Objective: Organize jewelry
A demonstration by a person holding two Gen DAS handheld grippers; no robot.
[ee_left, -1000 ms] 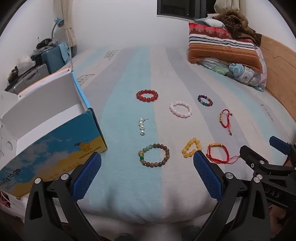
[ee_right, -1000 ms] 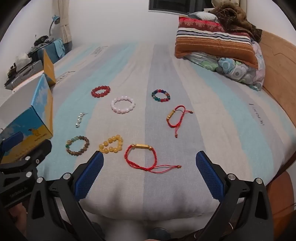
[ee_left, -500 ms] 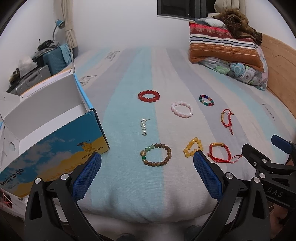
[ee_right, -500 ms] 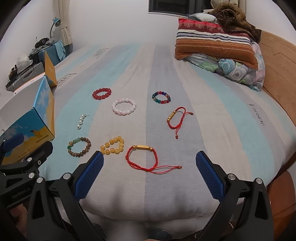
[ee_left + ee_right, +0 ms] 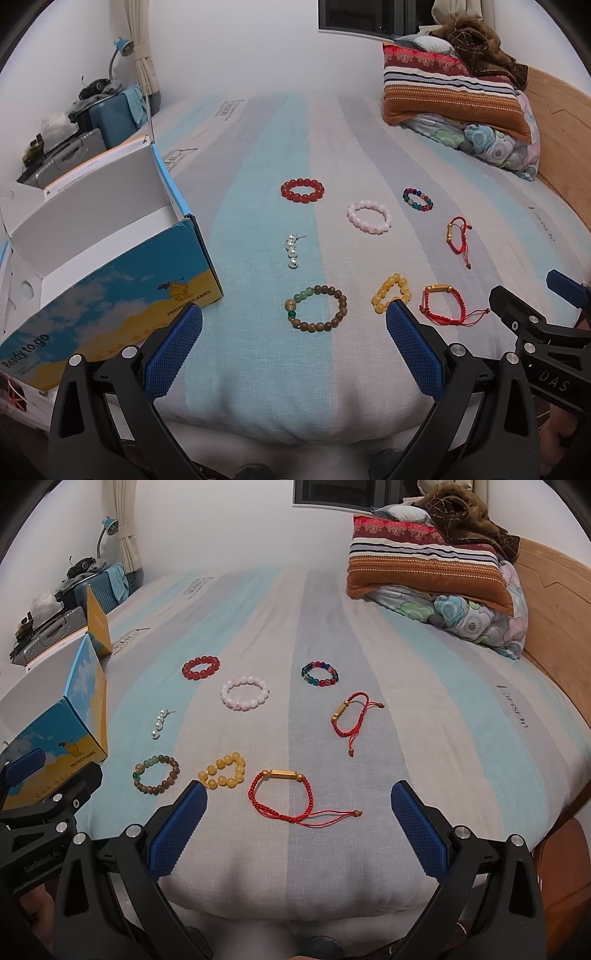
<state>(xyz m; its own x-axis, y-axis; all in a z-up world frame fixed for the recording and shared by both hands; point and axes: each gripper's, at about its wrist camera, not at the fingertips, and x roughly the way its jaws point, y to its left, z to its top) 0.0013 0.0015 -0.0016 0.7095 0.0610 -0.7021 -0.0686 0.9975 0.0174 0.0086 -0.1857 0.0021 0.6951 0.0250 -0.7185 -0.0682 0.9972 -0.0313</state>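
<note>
Several bracelets lie on the striped bed: a brown wooden bead one (image 5: 318, 308) (image 5: 157, 774), a yellow bead one (image 5: 392, 296) (image 5: 222, 771), a red cord one with a gold tube (image 5: 443, 305) (image 5: 282, 794), a second red cord one (image 5: 349, 714), a pink one (image 5: 368, 216), a red bead one (image 5: 303, 190), a multicoloured one (image 5: 417, 199), and a pearl string (image 5: 291, 251). An open blue and yellow box (image 5: 110, 258) stands at the left. My left gripper (image 5: 293, 345) is open above the near bed edge, before the wooden bracelet. My right gripper (image 5: 297, 821) is open, before the gold-tube cord bracelet.
Striped and floral pillows (image 5: 454, 96) lie at the far right by a wooden headboard (image 5: 554, 602). Suitcases (image 5: 92, 129) and a lamp stand beyond the bed at the far left. The bed's near edge (image 5: 288, 413) drops off just under the grippers.
Both grippers have drawn back and risen slightly, so the jewelry sits a little farther away in view. Both stay open. Nothing on the bed has moved.
</note>
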